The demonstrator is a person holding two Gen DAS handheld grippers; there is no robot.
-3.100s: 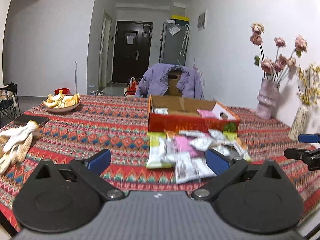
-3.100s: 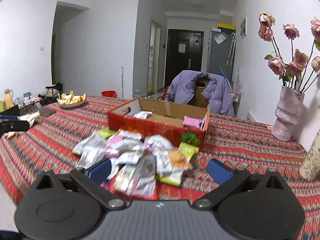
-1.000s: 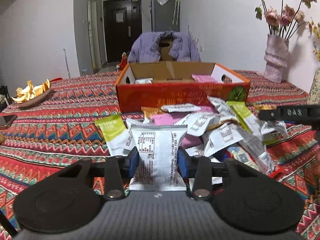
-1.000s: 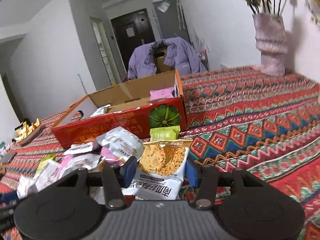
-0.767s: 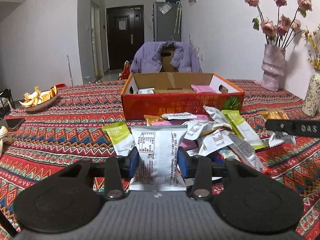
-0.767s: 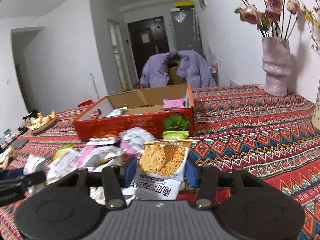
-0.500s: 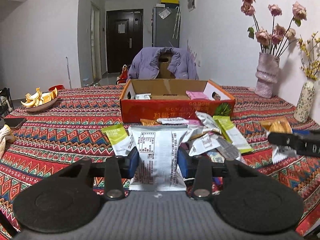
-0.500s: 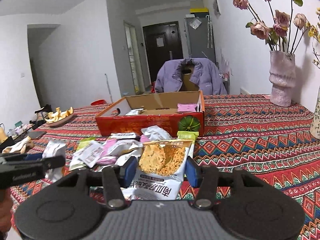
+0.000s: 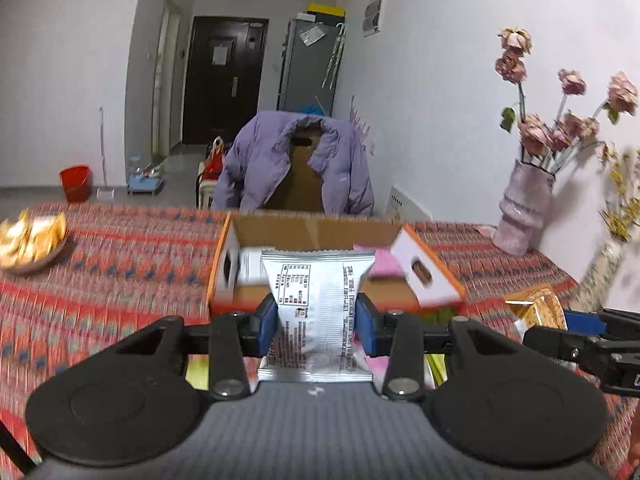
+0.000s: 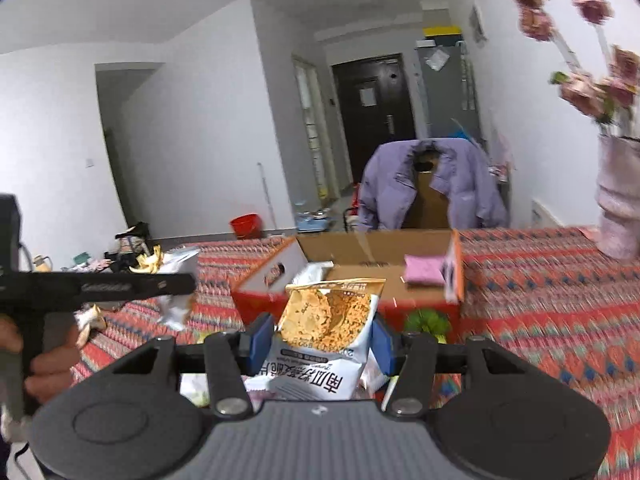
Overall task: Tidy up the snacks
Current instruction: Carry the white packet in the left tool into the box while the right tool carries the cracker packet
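My left gripper (image 9: pixel 316 322) is shut on a silver snack packet (image 9: pixel 318 300) with black print, held up in front of the open red cardboard box (image 9: pixel 412 264). My right gripper (image 10: pixel 320 340) is shut on a white packet with a golden cracker picture (image 10: pixel 326 328), also raised before the same box (image 10: pixel 372 252). A pink packet (image 10: pixel 424 270) and a white packet lie inside the box. The loose snack pile on the table is mostly hidden under both grippers. The right gripper and its cracker packet (image 9: pixel 538 312) show at the right edge of the left wrist view.
A patterned red tablecloth (image 9: pixel 120 272) covers the table. A pink vase with dried roses (image 9: pixel 520 208) stands at the right, and a bowl of orange peel (image 9: pixel 30 240) at the left. A chair draped with a purple jacket (image 9: pixel 296 164) stands behind the box.
Both grippers have risen with their packets and come closer to the box. The snack pile has dropped out of sight below them, and the box's inside now shows from above.
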